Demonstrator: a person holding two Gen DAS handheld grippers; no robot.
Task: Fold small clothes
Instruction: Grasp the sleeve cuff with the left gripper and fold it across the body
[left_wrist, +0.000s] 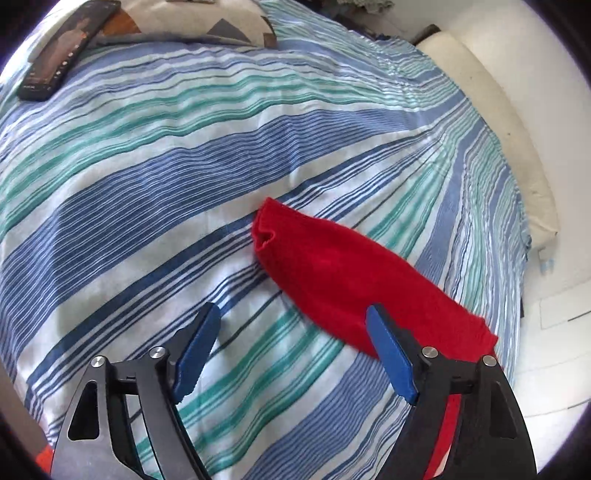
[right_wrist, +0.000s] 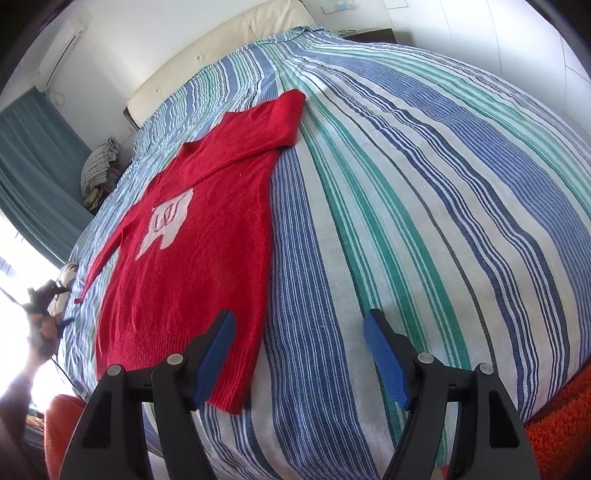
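My left gripper hung over the striped bedspread, jaws spread wide with only bedding between the blue pads. A red sleeve lay stretched across the stripes, its open cuff pointing away from me toward the middle of the bed; the near end ran behind my right-hand finger, and I could not tell whether that finger touched it. Far off at the upper left, a dark phone lay on the bedspread just beside a patterned pillow. A cream padded headboard bordered the bed on the right.
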